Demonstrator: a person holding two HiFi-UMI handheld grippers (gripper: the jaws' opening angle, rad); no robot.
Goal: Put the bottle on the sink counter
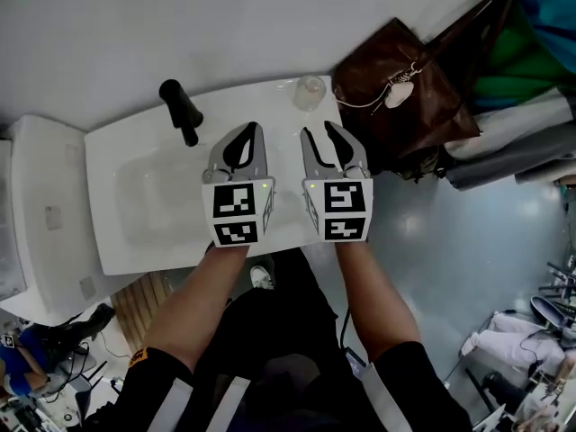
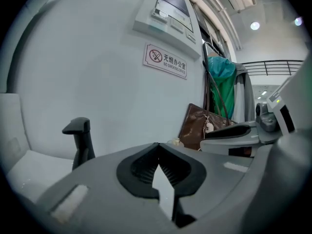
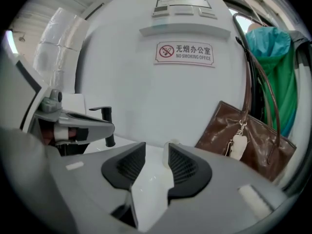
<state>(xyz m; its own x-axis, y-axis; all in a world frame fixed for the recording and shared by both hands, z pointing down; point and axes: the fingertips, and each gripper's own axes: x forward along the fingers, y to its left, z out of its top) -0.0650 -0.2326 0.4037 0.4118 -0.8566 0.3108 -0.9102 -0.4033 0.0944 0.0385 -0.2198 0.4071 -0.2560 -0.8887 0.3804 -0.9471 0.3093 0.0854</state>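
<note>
A small clear bottle (image 1: 309,91) stands upright on the white sink counter (image 1: 270,97) at its back right corner, close to the wall. Both grippers hover side by side over the basin's front half, apart from the bottle. My left gripper (image 1: 255,128) is shut, its fingertips meeting with nothing between them (image 2: 157,145). My right gripper (image 1: 317,131) stands partly open and empty (image 3: 156,146). In the right gripper view the bottle (image 3: 166,152) shows farther off, just past the right finger, which partly hides it. The left gripper view catches only the bottle's top (image 2: 173,142).
A black faucet (image 1: 180,108) rises at the basin's back left. A brown leather bag (image 1: 405,97) hangs against the counter's right end, close to the bottle, with green fabric (image 1: 517,61) behind it. A white fixture (image 1: 45,214) sits left of the sink. Grey floor lies to the right.
</note>
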